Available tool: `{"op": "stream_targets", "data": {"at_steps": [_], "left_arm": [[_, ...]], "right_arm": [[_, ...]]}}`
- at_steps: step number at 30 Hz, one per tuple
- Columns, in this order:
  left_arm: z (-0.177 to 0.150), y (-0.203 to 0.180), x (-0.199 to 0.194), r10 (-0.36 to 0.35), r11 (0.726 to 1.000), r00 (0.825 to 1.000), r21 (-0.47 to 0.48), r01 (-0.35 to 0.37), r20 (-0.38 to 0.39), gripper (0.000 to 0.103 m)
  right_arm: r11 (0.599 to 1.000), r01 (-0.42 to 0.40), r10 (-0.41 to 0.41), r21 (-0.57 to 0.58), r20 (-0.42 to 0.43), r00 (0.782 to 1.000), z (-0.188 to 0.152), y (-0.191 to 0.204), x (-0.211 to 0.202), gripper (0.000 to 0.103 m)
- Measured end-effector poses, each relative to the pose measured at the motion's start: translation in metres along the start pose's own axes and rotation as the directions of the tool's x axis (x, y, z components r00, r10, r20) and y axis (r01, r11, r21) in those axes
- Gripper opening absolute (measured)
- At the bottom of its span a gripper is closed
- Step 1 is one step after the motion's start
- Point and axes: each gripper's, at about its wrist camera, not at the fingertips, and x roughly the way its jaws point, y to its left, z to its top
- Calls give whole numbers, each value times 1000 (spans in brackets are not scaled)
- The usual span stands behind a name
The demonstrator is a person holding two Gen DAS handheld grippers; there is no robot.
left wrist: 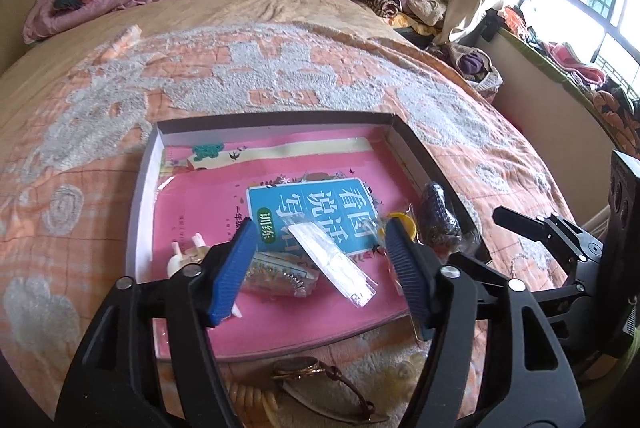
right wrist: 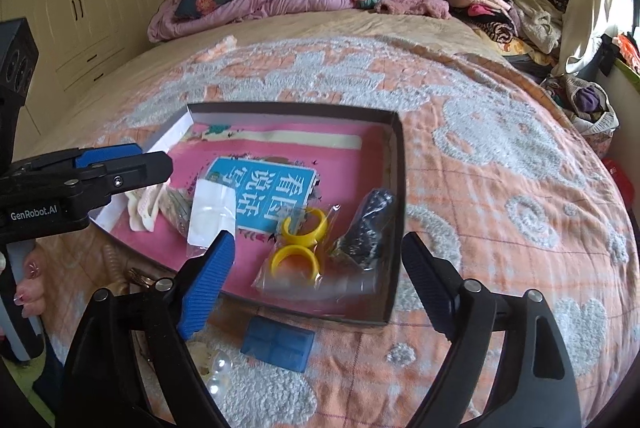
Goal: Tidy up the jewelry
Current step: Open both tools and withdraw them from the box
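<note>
both ribbed blue claws [left wrist: 320, 264] [right wrist: 316, 280] released; crinkly clear packets [left wrist: 334, 266], perhaps earrings, in shallow cardboard tray [right wrist: 394, 220].

A pink book [right wrist: 280, 147] with a teal title panel is being shown in the dark-walled box [right wrist: 394, 187], ahead of the blue-padded right hand-held gripper [right wrist: 316, 268]. Yellow rings [right wrist: 304, 224] are being seen beside it; the bedspread [right wrist: 500, 167] is being patterned in orange and grey-white.

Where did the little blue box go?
The little blue box lies on the bedspread, just outside the near edge of the cardboard tray. In the right wrist view it sits low and central, beside the pearl beads.
</note>
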Motion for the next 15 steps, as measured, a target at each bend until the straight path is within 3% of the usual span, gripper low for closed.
{"op": "stream_targets", "data": {"at_steps": [9, 15], "left_arm": [[1, -1, -30, 31, 999, 998, -13, -31, 56, 86], [1, 0, -50, 45, 999, 995, -25, -43, 89, 91]], "right_arm": [[1000, 3, -5, 23, 83, 997, 5, -6, -41, 90], [1000, 6, -10, 29, 126, 992, 6, -6, -64, 91]]}}
